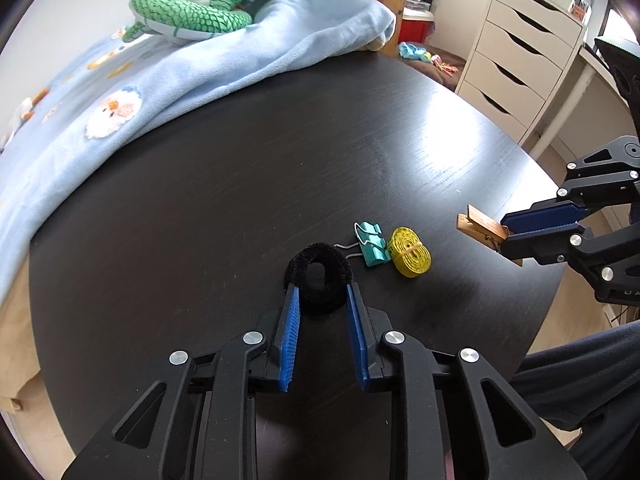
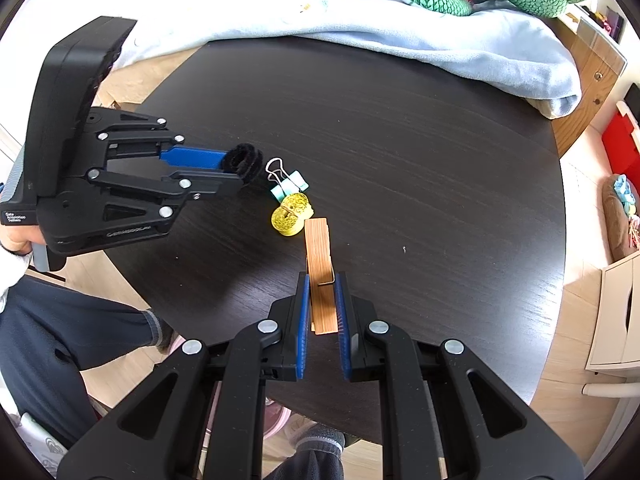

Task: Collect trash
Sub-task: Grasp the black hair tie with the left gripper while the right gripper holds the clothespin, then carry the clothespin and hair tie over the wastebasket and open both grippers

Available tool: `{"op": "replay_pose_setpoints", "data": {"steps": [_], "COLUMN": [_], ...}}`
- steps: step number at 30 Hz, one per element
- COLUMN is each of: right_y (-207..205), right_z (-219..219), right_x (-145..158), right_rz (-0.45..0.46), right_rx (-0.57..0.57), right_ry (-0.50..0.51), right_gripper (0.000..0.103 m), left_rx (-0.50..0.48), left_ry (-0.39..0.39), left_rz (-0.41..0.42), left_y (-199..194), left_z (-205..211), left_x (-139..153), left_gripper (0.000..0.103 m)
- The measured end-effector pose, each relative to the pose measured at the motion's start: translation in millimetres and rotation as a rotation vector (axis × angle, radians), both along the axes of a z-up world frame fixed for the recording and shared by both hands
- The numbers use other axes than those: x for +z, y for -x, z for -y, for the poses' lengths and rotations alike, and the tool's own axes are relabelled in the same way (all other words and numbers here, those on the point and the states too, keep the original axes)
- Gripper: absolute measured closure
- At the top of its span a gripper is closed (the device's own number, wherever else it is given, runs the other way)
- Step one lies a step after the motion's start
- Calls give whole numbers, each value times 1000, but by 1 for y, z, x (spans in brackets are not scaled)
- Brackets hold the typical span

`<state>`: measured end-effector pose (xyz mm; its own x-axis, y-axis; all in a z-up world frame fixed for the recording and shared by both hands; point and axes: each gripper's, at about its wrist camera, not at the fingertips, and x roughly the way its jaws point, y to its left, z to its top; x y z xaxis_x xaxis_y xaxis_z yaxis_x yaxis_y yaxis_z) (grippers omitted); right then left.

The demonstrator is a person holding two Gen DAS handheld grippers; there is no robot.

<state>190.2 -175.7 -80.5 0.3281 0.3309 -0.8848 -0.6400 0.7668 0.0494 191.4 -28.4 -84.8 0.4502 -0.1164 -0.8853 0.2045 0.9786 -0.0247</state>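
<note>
Pickup step: left gripper (image 1: 322, 298) jaws pinch black fuzzy hair tie (image 1: 319, 276) at lower centre, on dark worktop (image 1: 280, 152). Right gripper (image 2: 321, 302) jaws clamp wooden clothespin (image 2: 320, 272). Teal binder clip (image 1: 372, 244) and yellow tape roll (image 1: 411, 252) left at centre-right. Next probably lift, carry both to a bin; none visible.

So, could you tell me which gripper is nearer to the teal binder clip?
Left. The left gripper, closed around the black scrunchie, sits just beside the teal binder clip. The right gripper, clamping the wooden clothespin, is beyond the yellow tape measure.
</note>
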Motion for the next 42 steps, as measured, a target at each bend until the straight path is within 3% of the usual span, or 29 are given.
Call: {"op": "replay_pose_setpoints", "data": {"steps": [11, 27, 42], "right_y": [34, 134, 207], "right_z": [5, 5, 7], "right_x": [27, 68, 59], "right_rz": [60, 171, 157], "right_rx": [9, 111, 171], "right_ry": [-60, -104, -97], "right_gripper": [91, 91, 91], "left_rx": [55, 57, 75], "left_ry": [22, 29, 72], "left_rz": [38, 175, 190], "left_y": [50, 147, 216], "left_z": [-5, 18, 31], "left_x": [35, 91, 90], "left_gripper": [83, 83, 83]}}
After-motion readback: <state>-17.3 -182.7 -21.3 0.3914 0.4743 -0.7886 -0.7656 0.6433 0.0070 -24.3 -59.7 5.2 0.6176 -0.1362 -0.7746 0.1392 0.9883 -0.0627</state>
